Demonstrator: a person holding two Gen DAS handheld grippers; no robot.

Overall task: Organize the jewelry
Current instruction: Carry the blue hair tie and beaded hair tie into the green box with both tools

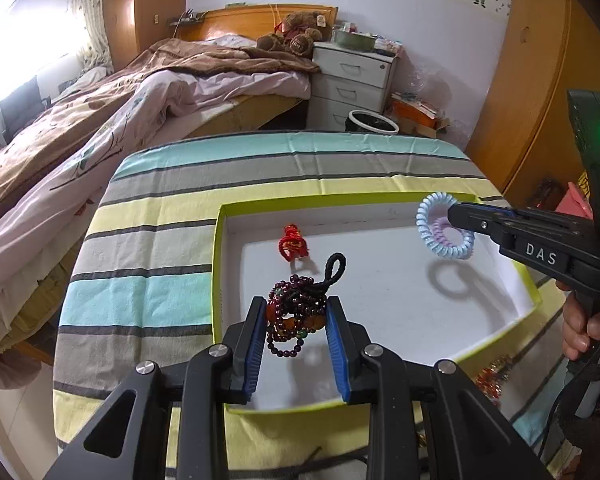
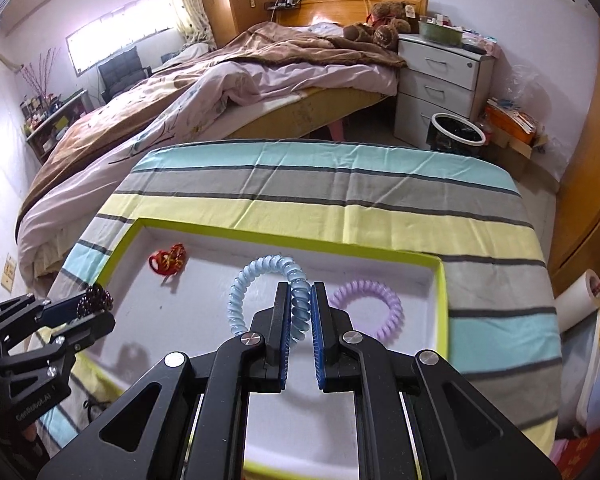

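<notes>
Both grippers hold jewelry above the tray (image 1: 220, 280). The left gripper (image 1: 296, 320) squeezes the beads (image 1: 296, 308). The right gripper (image 2: 300, 312) pinches the blue coil (image 2: 260, 280). Next, let go gently inside.

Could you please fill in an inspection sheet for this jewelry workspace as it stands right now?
Surface: striped cloth over a table, carrying a shallow white tray with a lime rim.
Job's things: red knotted ornament lying in the tray; purple coil hair tie in the tray.
Clutter: red-and-gold items outside the tray, unclear.
Grippers: left gripper shut on a dark bead bracelet bundle; right gripper shut on a blue coil hair tie, held above the tray.
Cables: black cord below the right hand.
Surroundings: unmade bed, teddy bear, white drawers, bin.
</notes>
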